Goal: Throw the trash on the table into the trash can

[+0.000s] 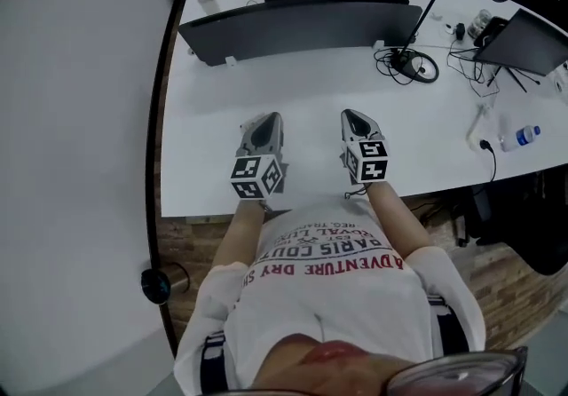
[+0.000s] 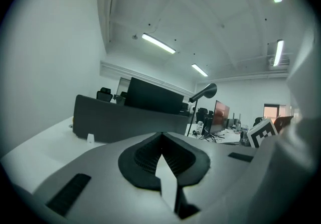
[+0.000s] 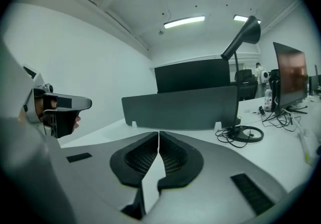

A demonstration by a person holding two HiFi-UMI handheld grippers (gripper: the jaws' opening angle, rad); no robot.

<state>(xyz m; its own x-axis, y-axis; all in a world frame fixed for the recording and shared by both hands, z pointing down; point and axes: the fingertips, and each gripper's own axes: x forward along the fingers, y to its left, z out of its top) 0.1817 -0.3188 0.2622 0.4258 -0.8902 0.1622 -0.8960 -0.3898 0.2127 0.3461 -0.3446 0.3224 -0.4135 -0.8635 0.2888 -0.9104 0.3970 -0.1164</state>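
Both grippers hover side by side over the near part of the white table (image 1: 204, 163), jaws pointing away from the person. My left gripper (image 1: 264, 122) is shut with nothing between its jaws; its dark pads meet in the left gripper view (image 2: 161, 135). The right gripper (image 1: 356, 117) is also shut and empty, its pads touching in the right gripper view (image 3: 159, 133). No loose trash lies near either gripper. A clear plastic bottle (image 1: 519, 138) lies at the table's right edge. No trash can shows in any view.
A dark divider panel (image 1: 302, 26) crosses the table ahead of the grippers. A desk lamp base with coiled cables (image 1: 415, 66) sits to its right, a laptop (image 1: 525, 39) beyond that. A white wall runs along the left table edge. A small white cylinder-like object (image 1: 206, 0) stands far left.
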